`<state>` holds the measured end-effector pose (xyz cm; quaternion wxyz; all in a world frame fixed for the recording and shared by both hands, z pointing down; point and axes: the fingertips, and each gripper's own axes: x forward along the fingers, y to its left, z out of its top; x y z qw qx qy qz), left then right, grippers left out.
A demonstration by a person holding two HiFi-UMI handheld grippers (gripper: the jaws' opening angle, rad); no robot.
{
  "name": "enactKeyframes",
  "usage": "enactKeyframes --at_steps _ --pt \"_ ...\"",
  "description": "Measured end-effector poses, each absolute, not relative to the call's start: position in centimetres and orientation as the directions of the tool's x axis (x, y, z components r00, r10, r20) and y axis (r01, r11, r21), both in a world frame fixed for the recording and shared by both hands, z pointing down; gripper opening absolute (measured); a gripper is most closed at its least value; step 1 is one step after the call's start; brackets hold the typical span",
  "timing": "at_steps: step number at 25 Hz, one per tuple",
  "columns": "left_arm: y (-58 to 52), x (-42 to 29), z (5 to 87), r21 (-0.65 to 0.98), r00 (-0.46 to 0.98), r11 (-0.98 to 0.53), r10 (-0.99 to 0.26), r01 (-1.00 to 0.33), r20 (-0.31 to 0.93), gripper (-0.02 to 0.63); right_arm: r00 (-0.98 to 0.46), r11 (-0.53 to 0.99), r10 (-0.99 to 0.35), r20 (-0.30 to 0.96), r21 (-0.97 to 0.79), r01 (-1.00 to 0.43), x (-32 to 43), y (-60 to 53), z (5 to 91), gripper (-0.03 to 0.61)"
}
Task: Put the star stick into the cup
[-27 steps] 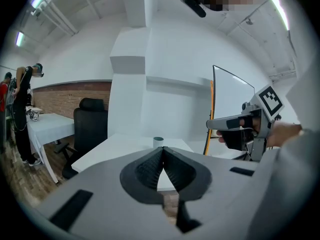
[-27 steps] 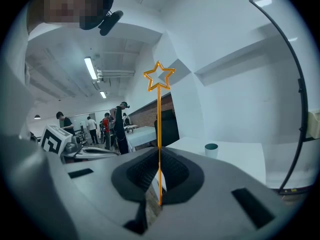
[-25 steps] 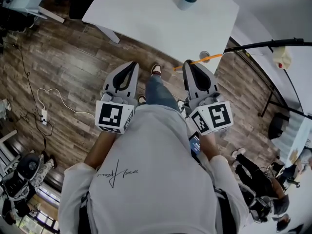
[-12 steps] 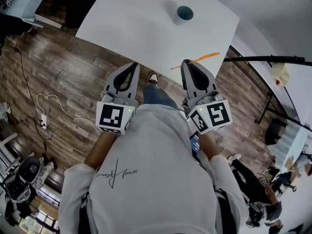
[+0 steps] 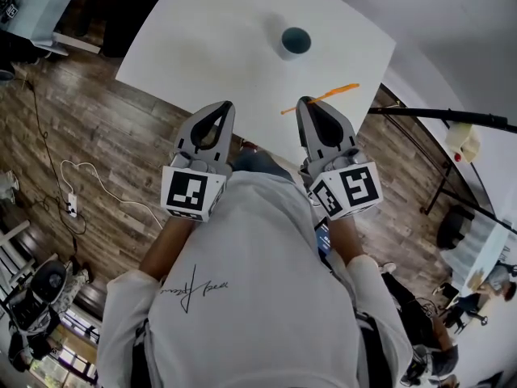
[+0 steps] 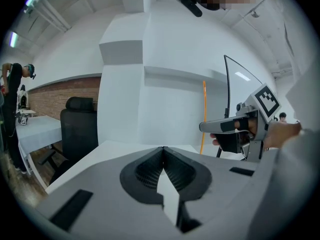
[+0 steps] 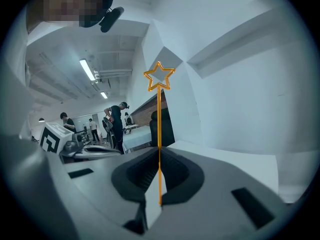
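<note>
A grey-blue cup (image 5: 296, 40) stands upright on the white table (image 5: 218, 39), toward its far side. The orange star stick (image 5: 323, 98) juts sideways over the table's near edge, and my right gripper (image 5: 304, 102) is shut on it. In the right gripper view the stick (image 7: 159, 129) rises straight from the closed jaws, its star (image 7: 159, 77) at the top. My left gripper (image 5: 224, 105) is beside the right one at the table edge. It is shut with nothing in it (image 6: 163, 148). The cup lies ahead of both grippers, apart from them.
Wooden floor lies left of the table, with a white cable and power strip (image 5: 71, 196). A black pole (image 5: 452, 115) runs at the right. A black office chair (image 6: 79, 129) stands beyond the table. Several people (image 7: 116, 124) stand in the background.
Both grippers have come forward to the table's near edge. The table and cup now lie closer in the head view. The stick stays held in the right gripper.
</note>
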<state>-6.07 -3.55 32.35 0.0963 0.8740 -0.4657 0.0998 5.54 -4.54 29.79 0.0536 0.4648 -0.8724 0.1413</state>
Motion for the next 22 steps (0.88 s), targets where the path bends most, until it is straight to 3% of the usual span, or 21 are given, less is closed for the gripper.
enactKeyframes --at_steps 22 --pt "-8.2 -2.9 34.4 0.100 0.592 -0.595 -0.741 -0.798 0.315 0.008 -0.513 0.476 -0.828 0.226 -0.198 -0.857 8.0 -9.7 30.4 0.012"
